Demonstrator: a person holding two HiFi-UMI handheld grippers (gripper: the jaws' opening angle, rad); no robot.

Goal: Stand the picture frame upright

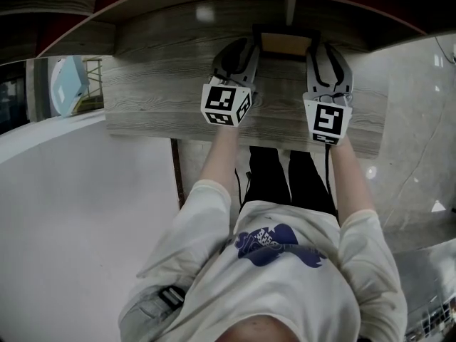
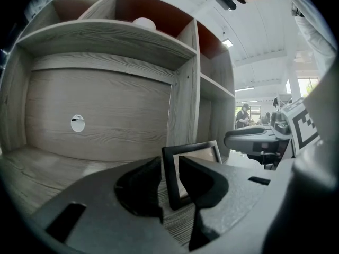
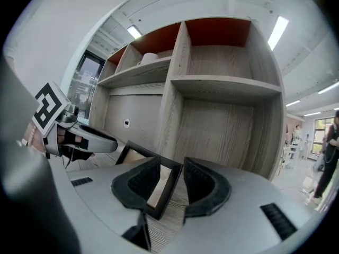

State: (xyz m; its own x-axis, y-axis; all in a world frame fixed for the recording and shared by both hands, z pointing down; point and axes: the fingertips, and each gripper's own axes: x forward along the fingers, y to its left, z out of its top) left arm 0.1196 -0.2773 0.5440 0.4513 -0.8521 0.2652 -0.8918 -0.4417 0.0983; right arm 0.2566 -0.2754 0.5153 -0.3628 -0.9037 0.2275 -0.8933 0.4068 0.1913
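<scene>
Picture frame [image 1: 286,43] is being tipped upright with both grippers; next, as judged, an even turn to vertical and a soft release are being called for.
Its left bar is being pinched by the left gripper [image 2: 170,168], its right bar by the right gripper [image 3: 172,176]; the frame is being held leaning back on the shelf [image 1: 164,84], far from the person.

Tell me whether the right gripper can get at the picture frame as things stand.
Yes, it seems so: the right gripper has its jaws closed on one side edge of the picture frame, with nothing in between. The left gripper grips the opposite edge.
</scene>
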